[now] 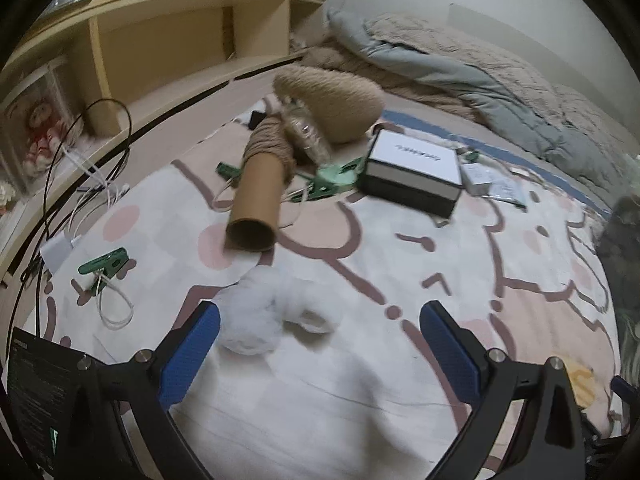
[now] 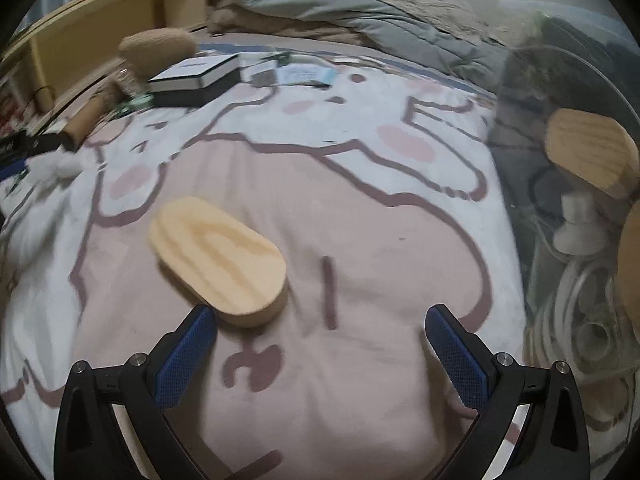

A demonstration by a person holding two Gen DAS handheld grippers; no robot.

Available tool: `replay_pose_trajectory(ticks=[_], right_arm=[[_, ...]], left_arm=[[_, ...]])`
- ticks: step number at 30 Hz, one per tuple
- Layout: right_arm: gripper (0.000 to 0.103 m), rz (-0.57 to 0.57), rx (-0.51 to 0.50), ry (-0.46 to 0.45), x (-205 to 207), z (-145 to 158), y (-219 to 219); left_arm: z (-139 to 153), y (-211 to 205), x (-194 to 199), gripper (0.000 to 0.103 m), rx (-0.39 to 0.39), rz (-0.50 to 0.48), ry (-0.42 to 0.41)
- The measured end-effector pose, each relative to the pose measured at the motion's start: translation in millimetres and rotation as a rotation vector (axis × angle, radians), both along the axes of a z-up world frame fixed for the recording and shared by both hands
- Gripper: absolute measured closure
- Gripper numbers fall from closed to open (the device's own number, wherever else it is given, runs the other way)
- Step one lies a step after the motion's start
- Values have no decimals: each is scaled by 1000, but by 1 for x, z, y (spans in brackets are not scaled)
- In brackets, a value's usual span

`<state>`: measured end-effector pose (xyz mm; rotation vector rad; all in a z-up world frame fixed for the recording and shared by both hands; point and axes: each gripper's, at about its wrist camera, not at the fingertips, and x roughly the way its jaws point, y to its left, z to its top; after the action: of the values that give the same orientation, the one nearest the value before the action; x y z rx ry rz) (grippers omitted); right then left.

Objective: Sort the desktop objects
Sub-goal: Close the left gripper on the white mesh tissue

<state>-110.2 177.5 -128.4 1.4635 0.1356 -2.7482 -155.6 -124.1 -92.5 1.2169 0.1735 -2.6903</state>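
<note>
- Your left gripper [image 1: 320, 320] stands wide open with nothing between its blue pads; the white fluffy ball [image 1: 256, 312] lies on the printed blanket [image 1: 400, 256] just ahead of the left finger, touching or nearly touching its tip, well off the midline
- Your right gripper [image 2: 320, 324] is likewise spread wide and empty; the oval wooden block [image 2: 218, 262] lies flat just ahead of its left finger, its near end at that fingertip, mostly outside the gap
- Far ahead of the left fingers lie the cardboard tube [image 1: 256, 208], the black-and-white box [image 1: 412, 172] and green clips [image 1: 104, 266]; they wait unsorted
- Beyond the right finger of your right gripper a clear bin [image 2: 560, 200] already holds another wooden block [image 2: 592, 152] and coiled white cable [image 2: 576, 312]; so the step in hand seems to be picking the next piece for that bin
- Next, I judge, you must shift each gripper toward its left so the object sits centred, then close; the block is broad, so take it across its narrow width; the fluff is soft and may slip
</note>
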Motion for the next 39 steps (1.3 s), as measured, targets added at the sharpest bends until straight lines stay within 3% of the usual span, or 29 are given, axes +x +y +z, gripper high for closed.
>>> replay_pose_trajectory(ticks=[6, 10, 17, 19, 21, 26, 28, 30, 36, 39], right_arm=[[0, -94, 59, -7, -7, -3, 16], [0, -135, 26, -7, -9, -1, 30], [0, -79, -55, 35, 0, 9, 18], [0, -56, -83, 39, 3, 11, 11], [0, -37, -112, 35, 4, 11, 4], [0, -30, -183, 32, 6, 11, -5], [0, -36, -206, 35, 5, 11, -5], [0, -40, -218, 37, 5, 11, -5], [0, -62, -245, 32, 2, 10, 1], [0, -61, -251, 33, 2, 10, 1]], left_arm=[[-13, -9, -10, 2, 7, 25, -50], [-26, -12, -19, 2, 21, 32, -99], [-43, -13, -27, 4, 28, 59, -145], [-42, -13, -26, 12, 18, 64, -136], [-40, -15, -24, 31, 20, 67, -128], [-36, -23, -21, 55, 82, 48, -118], [-34, -22, -19, 59, 103, 27, -118], [-32, -19, -17, 78, 122, -2, -120], [-24, -7, -4, 88, 160, -93, -113], [-19, -6, 2, 88, 164, -114, -106]])
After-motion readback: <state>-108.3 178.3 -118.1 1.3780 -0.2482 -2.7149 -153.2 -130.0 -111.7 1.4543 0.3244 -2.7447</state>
